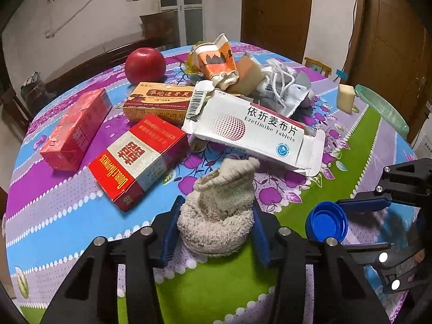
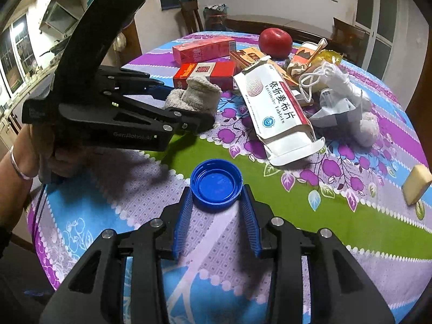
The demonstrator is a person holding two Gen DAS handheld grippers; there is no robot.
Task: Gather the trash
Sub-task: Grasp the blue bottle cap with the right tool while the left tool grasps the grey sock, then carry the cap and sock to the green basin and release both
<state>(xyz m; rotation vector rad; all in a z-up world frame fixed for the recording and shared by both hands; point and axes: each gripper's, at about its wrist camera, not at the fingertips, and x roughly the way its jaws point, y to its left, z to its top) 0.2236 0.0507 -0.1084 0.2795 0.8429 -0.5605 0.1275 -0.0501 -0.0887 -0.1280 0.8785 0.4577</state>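
Grey sock [image 1: 218,210] pinched in left hand-held gripper [image 1: 214,226], blue cap [image 2: 216,186] in right hand-held gripper [image 2: 217,205]; boxes [image 1: 253,132] crowd behind.

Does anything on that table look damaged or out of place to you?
Yes. The white tablet box lies torn open, its end flaps splayed, leaning on the clutter behind it. A crushed orange paper cup sits in the pile beyond. The whole red apple looks odd among the trash.

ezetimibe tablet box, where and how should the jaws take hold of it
Grip the tablet box across its thin thickness at the open flap end, coming from the near table edge. It lies flat and wide, and that end sticks out clear of the trash pile.
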